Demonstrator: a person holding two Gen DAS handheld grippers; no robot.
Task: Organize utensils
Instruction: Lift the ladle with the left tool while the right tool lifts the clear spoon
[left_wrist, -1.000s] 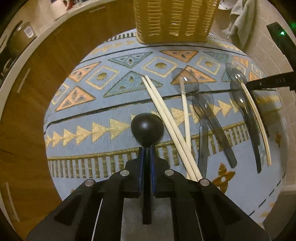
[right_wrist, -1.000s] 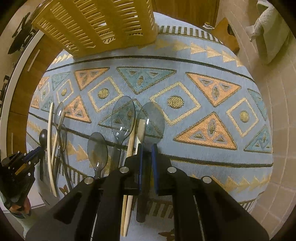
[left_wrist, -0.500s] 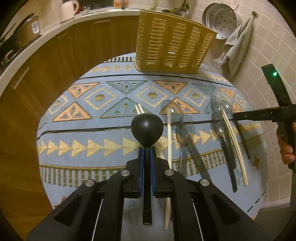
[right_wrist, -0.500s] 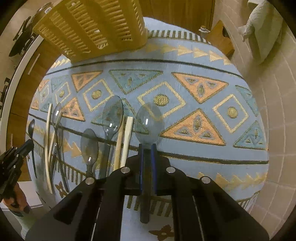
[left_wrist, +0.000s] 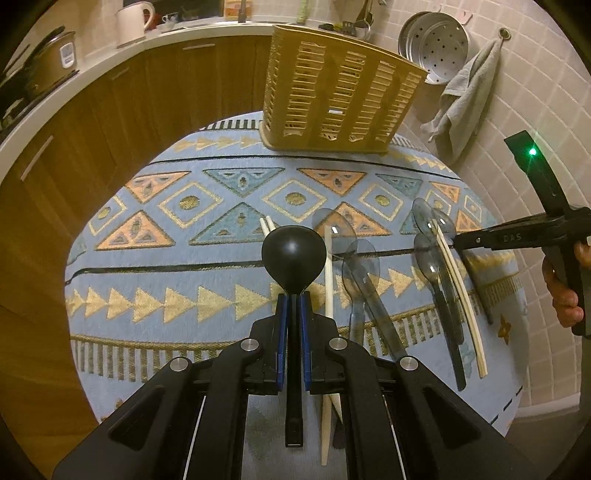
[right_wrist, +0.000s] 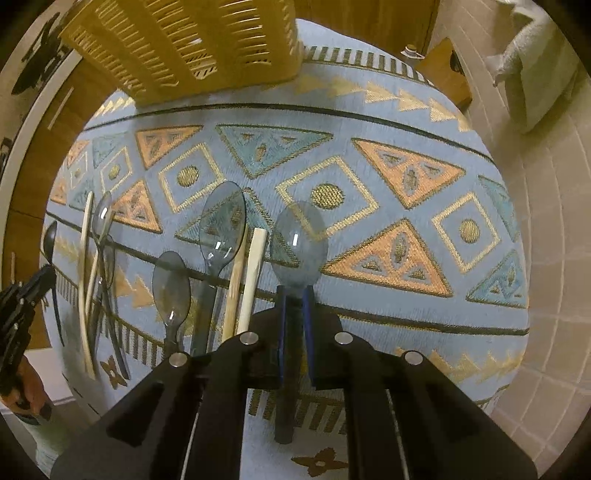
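Note:
My left gripper (left_wrist: 294, 306) is shut on a black spoon (left_wrist: 294, 254) and holds it above the patterned cloth. My right gripper (right_wrist: 294, 299) is shut on a clear grey spoon (right_wrist: 298, 240), also lifted off the cloth. A slotted yellow utensil basket (left_wrist: 332, 92) stands at the far edge of the table; it also shows in the right wrist view (right_wrist: 177, 48). Other clear spoons (left_wrist: 360, 266) and wooden chopsticks (left_wrist: 460, 295) lie on the cloth; in the right wrist view more spoons (right_wrist: 221, 229) and chopsticks (right_wrist: 255, 273) lie left of my held spoon.
The blue patterned cloth (left_wrist: 207, 236) covers a small round table. Wooden cabinets (left_wrist: 110, 110) and a counter with a kettle (left_wrist: 131, 22) curve behind on the left. A tiled wall with a hanging towel (left_wrist: 469, 92) and a steel strainer (left_wrist: 432, 44) is at right.
Both grippers have risen with their spoons. The left view has tilted up and now shows more of the basket and counter. The right-held clear spoon has come off the cloth.

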